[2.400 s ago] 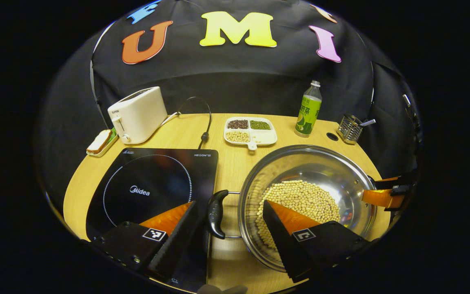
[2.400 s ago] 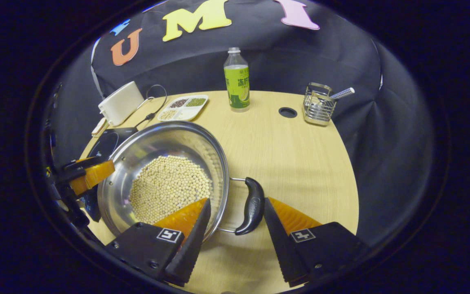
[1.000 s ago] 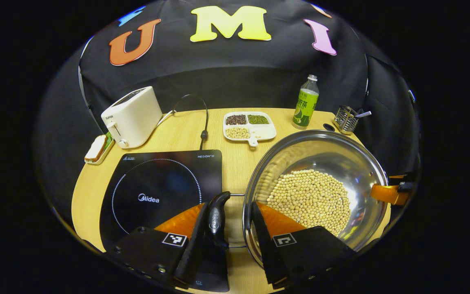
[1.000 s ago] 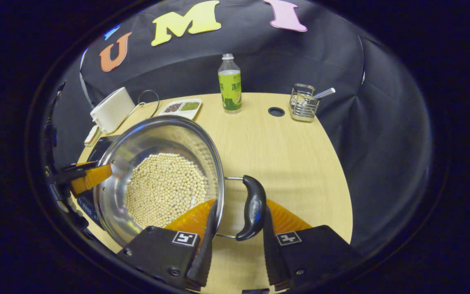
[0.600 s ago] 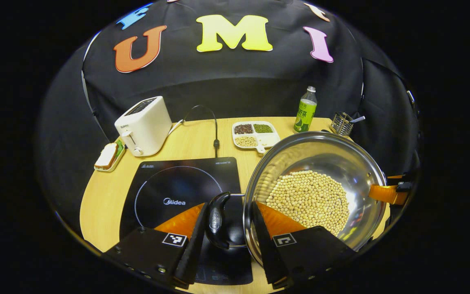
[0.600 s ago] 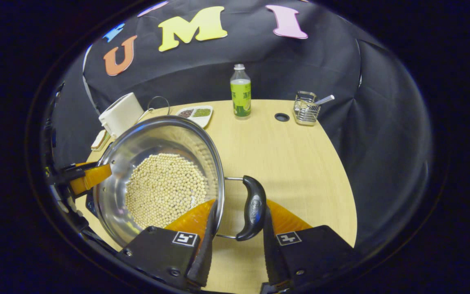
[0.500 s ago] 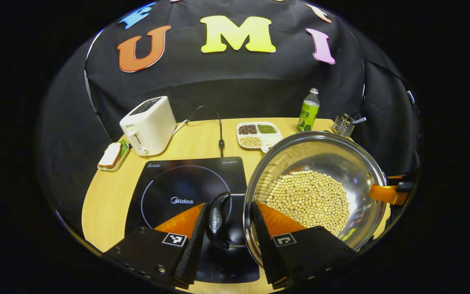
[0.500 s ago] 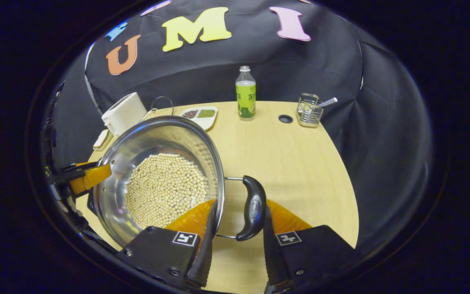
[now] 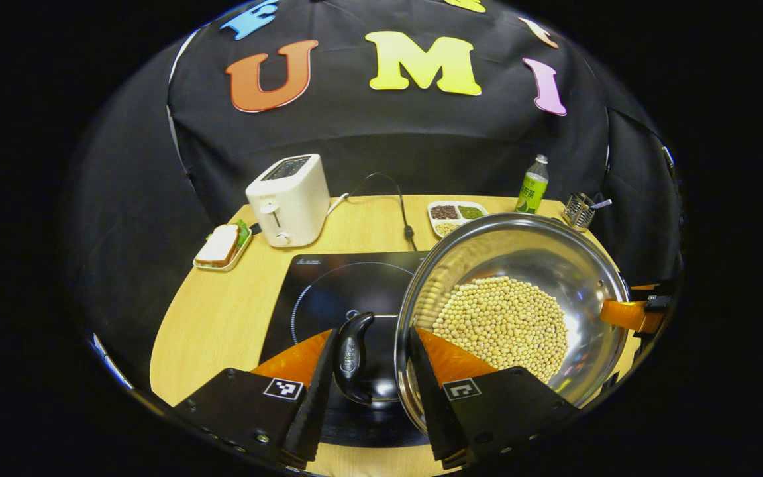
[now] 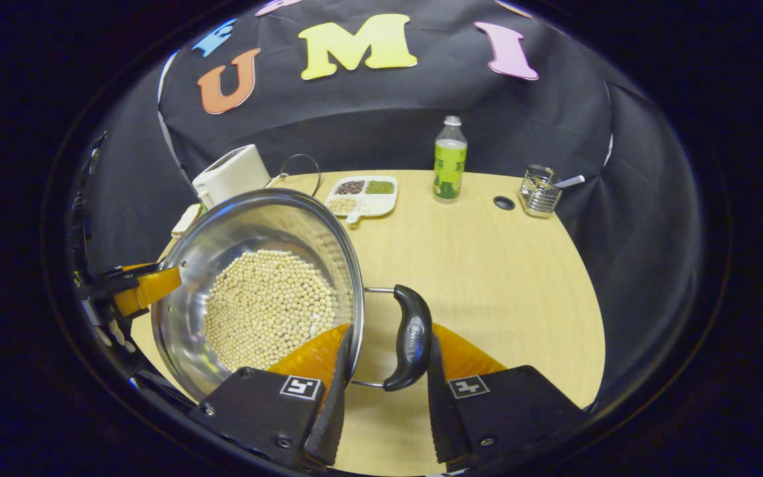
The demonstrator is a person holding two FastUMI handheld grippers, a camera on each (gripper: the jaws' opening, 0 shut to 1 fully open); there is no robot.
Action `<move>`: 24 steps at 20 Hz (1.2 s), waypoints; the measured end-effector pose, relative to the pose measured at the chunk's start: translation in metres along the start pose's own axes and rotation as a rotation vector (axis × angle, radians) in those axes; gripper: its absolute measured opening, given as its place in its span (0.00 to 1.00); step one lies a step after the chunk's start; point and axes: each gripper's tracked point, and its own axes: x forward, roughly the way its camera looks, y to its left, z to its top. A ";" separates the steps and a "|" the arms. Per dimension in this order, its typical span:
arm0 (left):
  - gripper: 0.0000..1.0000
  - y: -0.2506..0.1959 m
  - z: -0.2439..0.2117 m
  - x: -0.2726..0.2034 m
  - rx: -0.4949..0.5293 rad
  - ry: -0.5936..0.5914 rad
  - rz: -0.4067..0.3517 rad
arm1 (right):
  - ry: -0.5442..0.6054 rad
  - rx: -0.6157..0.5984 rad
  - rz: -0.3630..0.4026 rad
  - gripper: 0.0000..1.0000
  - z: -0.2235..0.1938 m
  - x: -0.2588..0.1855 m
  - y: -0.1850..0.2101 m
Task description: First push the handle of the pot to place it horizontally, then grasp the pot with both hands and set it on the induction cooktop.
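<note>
Since the earlier frames the pot (image 9: 510, 311) has travelled left with both my grippers. In the left gripper view the induction cooktop (image 9: 335, 291) used to lie well clear to the left of the rim, and now the pot's near edge overlaps its ring marking, while the toaster (image 9: 289, 199) and the sandwich dish (image 9: 221, 245) have slid toward the middle of the view. The right gripper view agrees: more bare worktop (image 10: 487, 265) shows on the right, and the bottle (image 10: 449, 159) and wire holder (image 10: 539, 191) sit farther right.

My left hand-held gripper (image 9: 368, 371) is clenched on the left handle (image 9: 351, 354), one finger on its outer side, the other against the pot wall side. My right hand-held gripper (image 10: 385, 377) is clamped likewise on the right handle (image 10: 409, 336); its orange finger also shows at the far rim in the left gripper view. Both handles lie level, so I judge the pushing step done.

The pot appears lifted, hanging partly over the cooktop with the soybeans (image 9: 501, 324) settled evenly. I judge the carry is well along but not finished: the pot needs more leftward travel to centre on the ring, then an even lowering. Tilting either side would send the beans sliding. I cannot tell how high the base rides.
</note>
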 end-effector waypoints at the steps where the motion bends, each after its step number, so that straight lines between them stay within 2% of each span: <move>1: 0.61 0.008 -0.001 0.000 -0.006 0.001 0.006 | 0.002 -0.007 0.006 0.54 0.000 0.002 0.008; 14: 0.61 0.091 -0.005 0.016 -0.017 0.042 0.062 | 0.046 -0.025 0.040 0.53 0.009 0.039 0.094; 24: 0.61 0.123 0.000 0.054 0.006 0.084 0.062 | 0.104 -0.005 0.033 0.54 0.015 0.072 0.125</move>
